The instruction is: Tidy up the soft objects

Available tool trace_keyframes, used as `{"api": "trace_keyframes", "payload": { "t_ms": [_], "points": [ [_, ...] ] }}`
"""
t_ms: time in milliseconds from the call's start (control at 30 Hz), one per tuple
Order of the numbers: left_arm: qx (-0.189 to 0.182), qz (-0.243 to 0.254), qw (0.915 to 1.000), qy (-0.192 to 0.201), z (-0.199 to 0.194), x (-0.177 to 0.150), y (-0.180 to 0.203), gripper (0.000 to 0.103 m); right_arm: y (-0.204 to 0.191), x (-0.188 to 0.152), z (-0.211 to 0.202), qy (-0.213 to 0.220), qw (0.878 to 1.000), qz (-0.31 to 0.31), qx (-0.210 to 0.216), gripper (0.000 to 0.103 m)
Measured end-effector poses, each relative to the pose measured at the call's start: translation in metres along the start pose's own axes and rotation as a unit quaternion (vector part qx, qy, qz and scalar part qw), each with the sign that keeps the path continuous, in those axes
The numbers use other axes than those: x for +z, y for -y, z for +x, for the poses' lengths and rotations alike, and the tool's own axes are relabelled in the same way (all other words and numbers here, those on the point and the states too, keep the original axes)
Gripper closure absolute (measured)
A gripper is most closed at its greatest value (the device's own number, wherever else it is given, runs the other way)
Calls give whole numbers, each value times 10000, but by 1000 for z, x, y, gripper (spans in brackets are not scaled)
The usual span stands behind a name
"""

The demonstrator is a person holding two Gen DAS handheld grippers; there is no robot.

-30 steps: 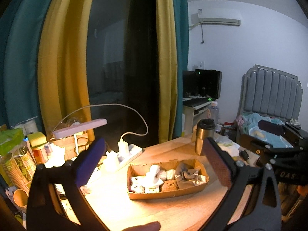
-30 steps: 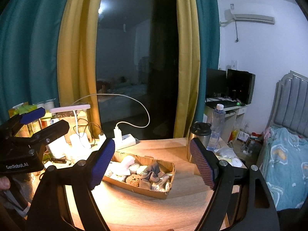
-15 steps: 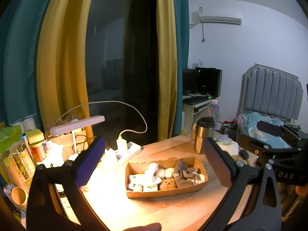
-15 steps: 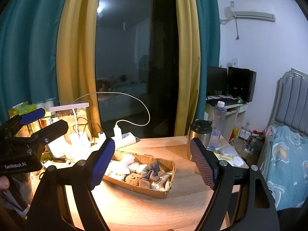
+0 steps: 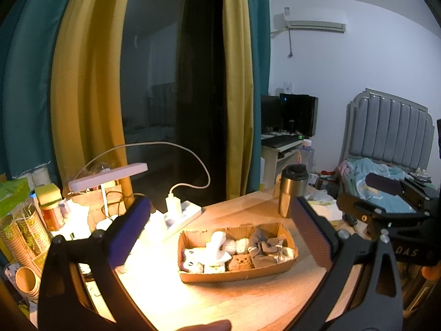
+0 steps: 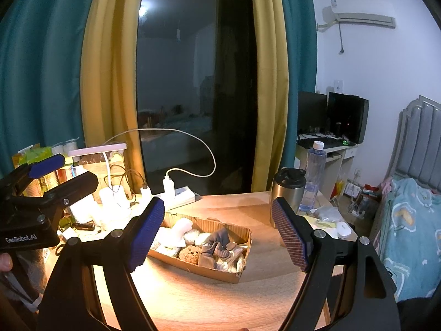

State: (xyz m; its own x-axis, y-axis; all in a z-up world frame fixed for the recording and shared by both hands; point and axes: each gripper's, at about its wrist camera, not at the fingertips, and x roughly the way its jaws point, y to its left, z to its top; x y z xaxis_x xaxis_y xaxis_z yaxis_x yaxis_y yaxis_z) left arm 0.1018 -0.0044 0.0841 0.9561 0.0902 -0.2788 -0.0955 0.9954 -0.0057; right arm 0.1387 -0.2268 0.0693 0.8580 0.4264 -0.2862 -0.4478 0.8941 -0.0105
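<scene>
A shallow cardboard tray [image 5: 239, 275] lies on the wooden table [image 5: 220, 303], holding several soft objects: white plush pieces [image 5: 217, 249], a brown sponge [image 5: 241, 263] and grey socks [image 5: 264, 245]. The tray also shows in the right wrist view [image 6: 209, 270]. My left gripper [image 5: 220, 231] is open and empty, held above and short of the tray. My right gripper [image 6: 217, 231] is open and empty, also held back from the tray. Each gripper shows in the other's view, the right one [image 5: 386, 201] and the left one [image 6: 52, 176].
A steel tumbler [image 5: 292, 190] stands behind the tray. A power strip with plugs [image 5: 179, 215], a pink desk lamp [image 5: 107, 176], paper cups [image 5: 24, 229] and jars crowd the table's left side. A water bottle [image 6: 314, 176], bed [image 6: 413, 226] and curtains lie beyond.
Both grippers have drawn back and up slightly from the tray, which now looks a little smaller and lower. Jaws stay open. Nothing in the tray moved.
</scene>
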Motion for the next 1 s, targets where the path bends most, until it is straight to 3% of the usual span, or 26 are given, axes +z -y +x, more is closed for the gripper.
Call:
{"api": "trace_keyframes", "payload": {
  "t_ms": [1000],
  "points": [
    [-7, -21, 10000, -21, 4, -6, -3, 1, -3, -10, 4, -142, 9999, -41, 9, 20]
  ]
}}
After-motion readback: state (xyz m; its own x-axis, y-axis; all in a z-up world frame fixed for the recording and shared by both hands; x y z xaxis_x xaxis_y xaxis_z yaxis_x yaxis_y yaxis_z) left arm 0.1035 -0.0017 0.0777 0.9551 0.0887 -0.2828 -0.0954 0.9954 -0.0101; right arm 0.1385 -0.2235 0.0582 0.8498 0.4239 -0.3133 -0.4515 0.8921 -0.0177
